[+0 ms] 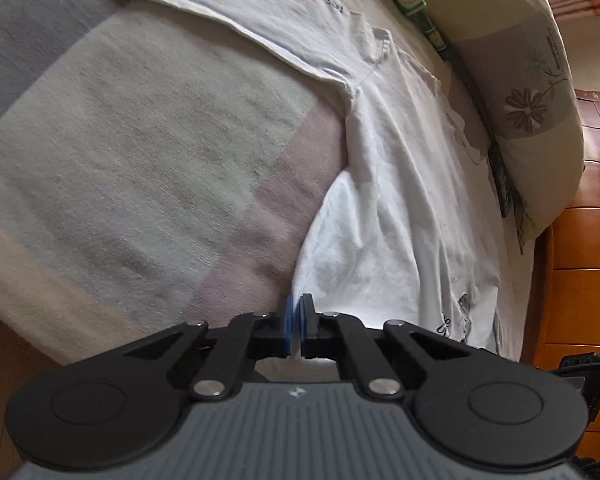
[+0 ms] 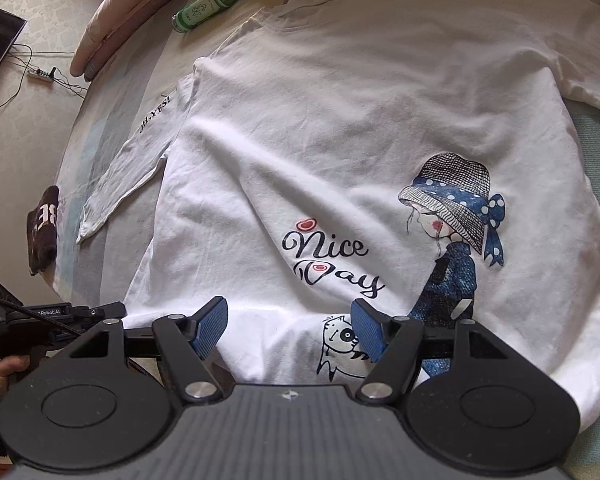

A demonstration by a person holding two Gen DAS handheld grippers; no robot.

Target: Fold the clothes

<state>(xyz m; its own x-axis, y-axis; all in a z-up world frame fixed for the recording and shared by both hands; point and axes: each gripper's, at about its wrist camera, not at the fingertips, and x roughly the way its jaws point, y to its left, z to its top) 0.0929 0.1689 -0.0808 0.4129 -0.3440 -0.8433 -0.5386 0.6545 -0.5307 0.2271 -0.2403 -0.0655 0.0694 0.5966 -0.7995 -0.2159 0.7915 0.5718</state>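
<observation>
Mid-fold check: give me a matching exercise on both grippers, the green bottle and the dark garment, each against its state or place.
Things:
1. left gripper
2. right gripper
3. green glass bottle
4. dark folded garment with white letters

States or places:
A. lying on its side beyond the collar of the white long-sleeved printed shirt
B. open, over the shirt's hem print
C. near the bed's edge, past the sleeve cuff
D. shut on the shirt's edge

Pairs: 1-D, 2-B, 3-A, 4-C
</observation>
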